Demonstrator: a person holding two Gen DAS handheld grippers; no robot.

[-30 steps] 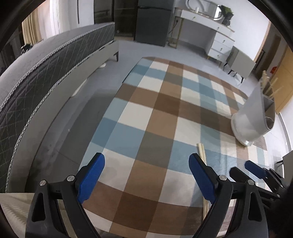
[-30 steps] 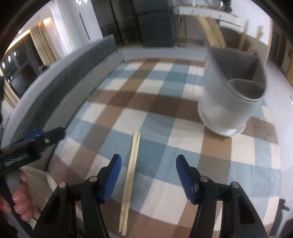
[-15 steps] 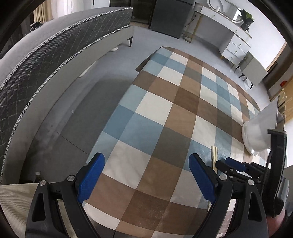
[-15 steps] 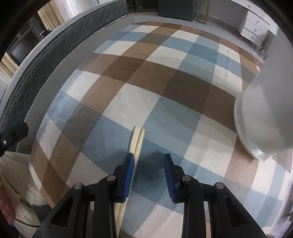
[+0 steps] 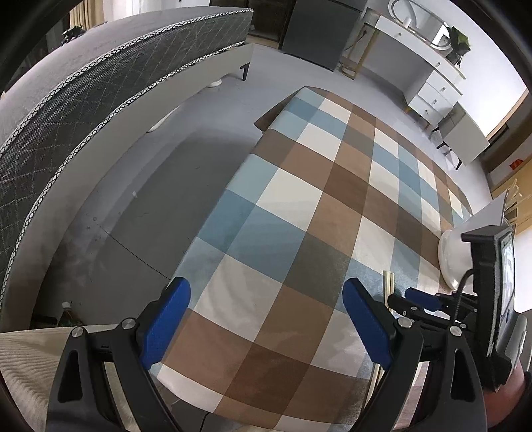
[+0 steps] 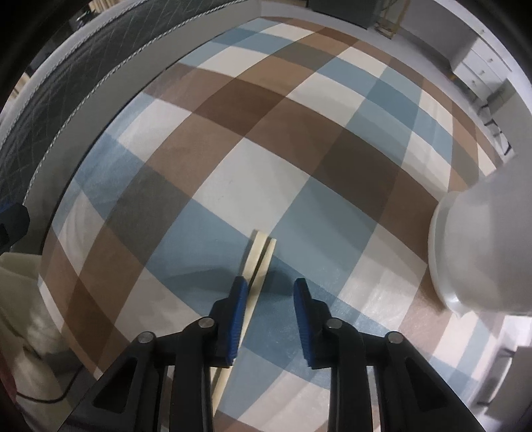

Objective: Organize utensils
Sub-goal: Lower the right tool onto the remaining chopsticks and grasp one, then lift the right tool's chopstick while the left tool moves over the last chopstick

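You were working in a home bedroom — a quilted grey mattress on its pale bed frame ran along your left. A white dressing table with drawers and a round mirror stood against the far wall, a potted plant on top — and a plaid cloth covered the table before you.

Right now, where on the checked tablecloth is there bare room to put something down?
Most of the checked tablecloth is bare, from its edge beside the bed across to its far end. The crowded corner lies near the white utensil holder, where the right gripper, jaws closing, straddles the chopsticks. The left gripper is open over bare cloth.
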